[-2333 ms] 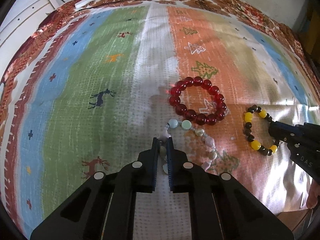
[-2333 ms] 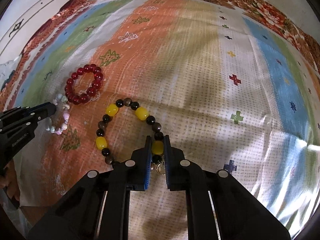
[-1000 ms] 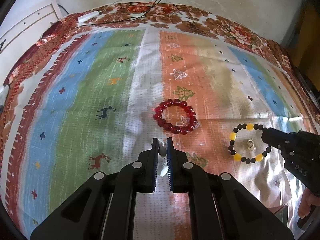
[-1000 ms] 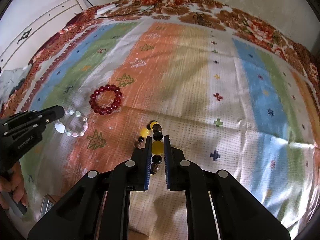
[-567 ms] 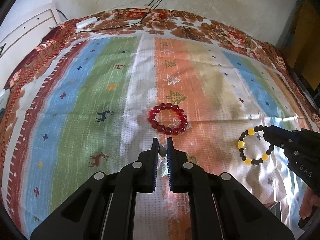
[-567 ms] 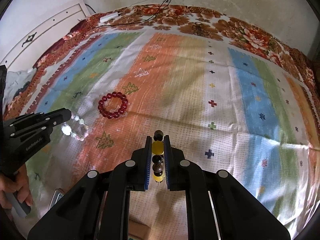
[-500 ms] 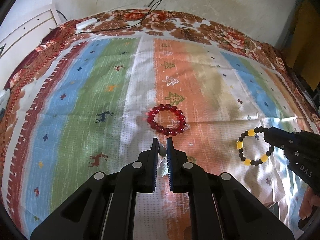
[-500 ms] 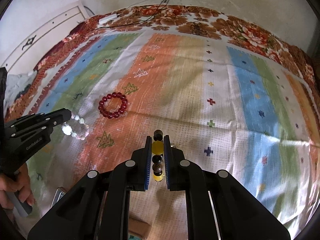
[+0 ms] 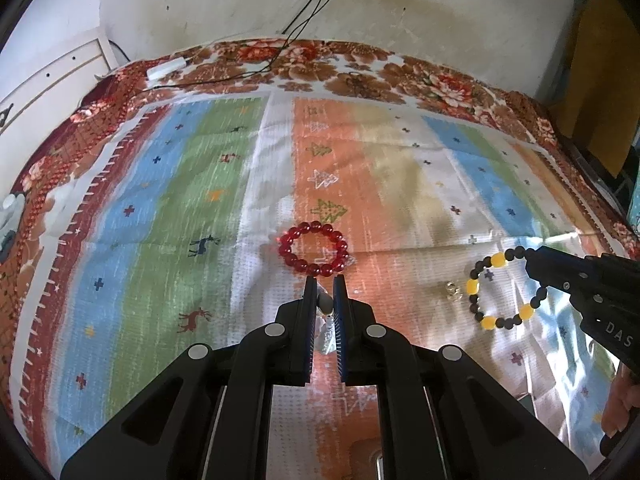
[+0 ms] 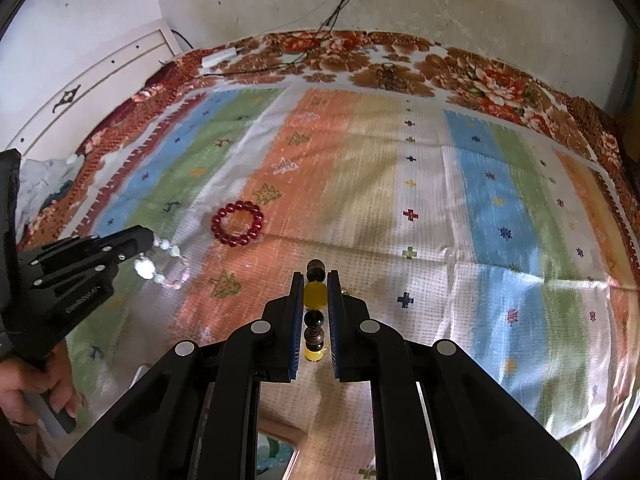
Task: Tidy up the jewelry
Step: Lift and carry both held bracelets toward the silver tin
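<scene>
A: Left gripper [image 9: 323, 282] status?

B: Closed down to a narrow gap, clamped on pale bead bracelet [image 10: 162, 265]. Bracelet hanging from the tips, clear of the striped cloth [image 9: 160, 216], toward the near cloth edge from the red bead bracelet [image 9: 313, 249]. Seen end-on between the pads in the left wrist view; seen as a loop in the right wrist view.

A: Right gripper [image 10: 316, 280] status?

B: Closed nearly as far, pinched on a yellow bead of the black-and-yellow bracelet [image 10: 315, 295]. Loop hanging from the tips above the cloth, well to the right of the red bead bracelet, as shown in the left wrist view. Small metallic charm visible just beside that loop, on the side toward the red bead bracelet; attachment impossible to confirm.

A: Red bead bracelet position?

B: Flat on the cloth at the border of the white and orange stripes, held by neither gripper, just past the left gripper tips in the left wrist view.

A: Background items?

B: Black cables [image 9: 296, 28] and a white block beyond the red bead bracelet, at the far floral border near the wall.
</scene>
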The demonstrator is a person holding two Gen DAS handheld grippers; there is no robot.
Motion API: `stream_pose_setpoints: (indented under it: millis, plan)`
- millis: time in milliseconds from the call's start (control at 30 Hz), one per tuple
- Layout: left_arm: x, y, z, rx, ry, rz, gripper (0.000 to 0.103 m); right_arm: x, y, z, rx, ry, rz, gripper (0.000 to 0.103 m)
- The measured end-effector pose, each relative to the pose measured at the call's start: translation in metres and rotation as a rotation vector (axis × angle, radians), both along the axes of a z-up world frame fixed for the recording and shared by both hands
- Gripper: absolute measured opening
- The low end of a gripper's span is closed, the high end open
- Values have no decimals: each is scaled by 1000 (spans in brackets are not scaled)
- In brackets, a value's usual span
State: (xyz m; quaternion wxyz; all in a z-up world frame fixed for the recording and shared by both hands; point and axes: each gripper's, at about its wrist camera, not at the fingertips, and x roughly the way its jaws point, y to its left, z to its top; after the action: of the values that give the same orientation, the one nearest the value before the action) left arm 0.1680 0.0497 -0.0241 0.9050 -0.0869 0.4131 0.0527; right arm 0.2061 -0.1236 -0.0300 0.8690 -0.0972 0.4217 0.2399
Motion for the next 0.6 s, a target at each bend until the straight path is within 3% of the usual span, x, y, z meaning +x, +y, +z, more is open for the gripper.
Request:
stream_pose_setpoints:
  millis: [600]
  plan:
    - [-18, -12, 18, 15, -57, -23, 8, -30, -12, 12, 43, -20, 11, 12]
